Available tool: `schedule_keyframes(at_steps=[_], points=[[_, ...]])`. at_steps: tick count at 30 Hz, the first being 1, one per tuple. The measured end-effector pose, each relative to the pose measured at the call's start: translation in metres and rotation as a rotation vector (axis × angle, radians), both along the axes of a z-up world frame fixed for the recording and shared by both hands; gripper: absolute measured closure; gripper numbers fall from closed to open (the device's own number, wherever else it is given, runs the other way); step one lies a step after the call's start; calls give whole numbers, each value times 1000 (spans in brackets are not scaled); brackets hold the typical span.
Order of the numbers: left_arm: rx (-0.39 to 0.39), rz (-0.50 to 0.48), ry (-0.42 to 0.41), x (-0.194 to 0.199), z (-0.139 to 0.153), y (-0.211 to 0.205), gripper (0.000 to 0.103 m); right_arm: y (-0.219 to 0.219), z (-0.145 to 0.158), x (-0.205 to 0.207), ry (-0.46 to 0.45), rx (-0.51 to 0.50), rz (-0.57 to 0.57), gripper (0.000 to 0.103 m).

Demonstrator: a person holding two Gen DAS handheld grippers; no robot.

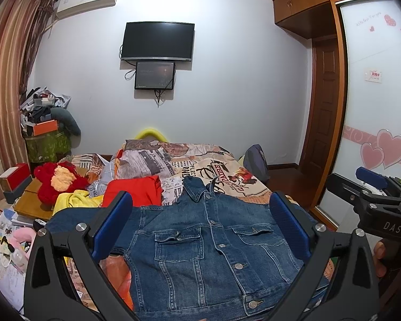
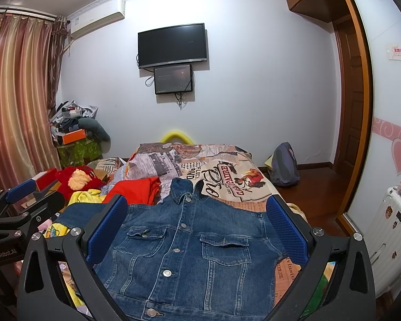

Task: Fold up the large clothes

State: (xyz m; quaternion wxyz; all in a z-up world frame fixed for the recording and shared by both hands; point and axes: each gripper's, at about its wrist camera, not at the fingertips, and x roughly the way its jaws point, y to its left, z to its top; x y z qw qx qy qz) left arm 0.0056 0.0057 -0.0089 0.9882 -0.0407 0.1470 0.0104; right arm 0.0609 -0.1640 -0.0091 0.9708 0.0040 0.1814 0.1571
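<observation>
A: Start with what sits nearest the claws.

B: The denim jacket lies front-up and buttoned on the bed, hem toward us, collar pointing away. It sits straight ahead of and below both claws. The left gripper is spread wide and holds nothing; the right gripper likewise, fingers parted, free of the cloth.

A: How will it handle?

B: My guess is heavy for clothing and fairly stiff. Denim holds a crease but resists one at thick seams, the button placket and the chest pockets. It should not slip. I'd pinch at the shoulder seams or hem corners, where the layers give the pads something firm. One sleeve runs out to the left of the claws, and I'd bring it in first.

A: Any writing?

B: "DAS" on the right gripper's body in the left view, "GenRobot.AI" on the left one's in the right view. Beyond the collar, the bedspread prints "CASAPATREE", or something close to it. On the far wardrobe door, script by the hearts is too small to read.
</observation>
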Motion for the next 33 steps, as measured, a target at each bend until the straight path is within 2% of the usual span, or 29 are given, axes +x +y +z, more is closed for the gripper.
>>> schedule_keyframes(at_steps=[33], points=[[-6, -5, 17, 8, -4, 2, 0, 4, -4, 2, 11, -3, 6, 0]])
